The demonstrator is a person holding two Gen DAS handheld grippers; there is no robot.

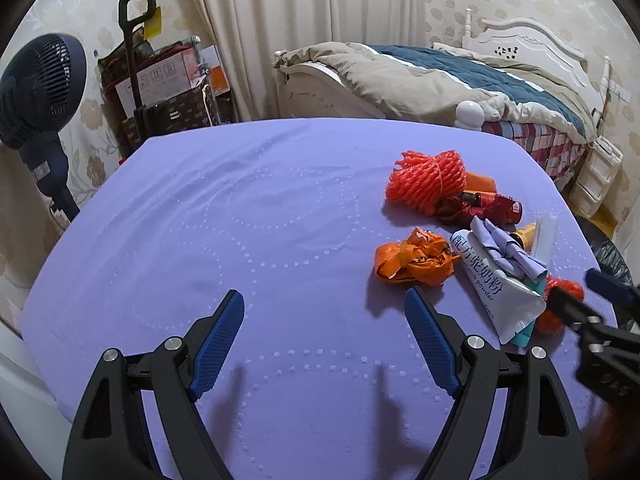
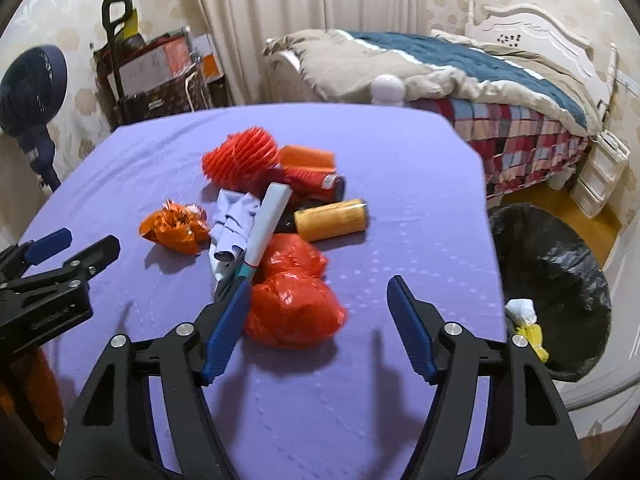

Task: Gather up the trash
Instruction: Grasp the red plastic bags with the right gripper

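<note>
Right wrist alone shows yellow can (image 2: 331,219).

We see trash piled on the purple table (image 2: 400,200): coiled orange rope (image 2: 240,158), crumpled orange wrapper (image 2: 174,226), red plastic bag (image 2: 292,300) nearest, yellow tube (image 2: 332,219) on its side, white milk-powder sachet (image 1: 496,292), red can (image 2: 314,176).

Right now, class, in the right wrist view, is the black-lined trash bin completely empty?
No: the black-lined trash bin already holds crumpled white and yellow scraps near its closest rim.
</note>
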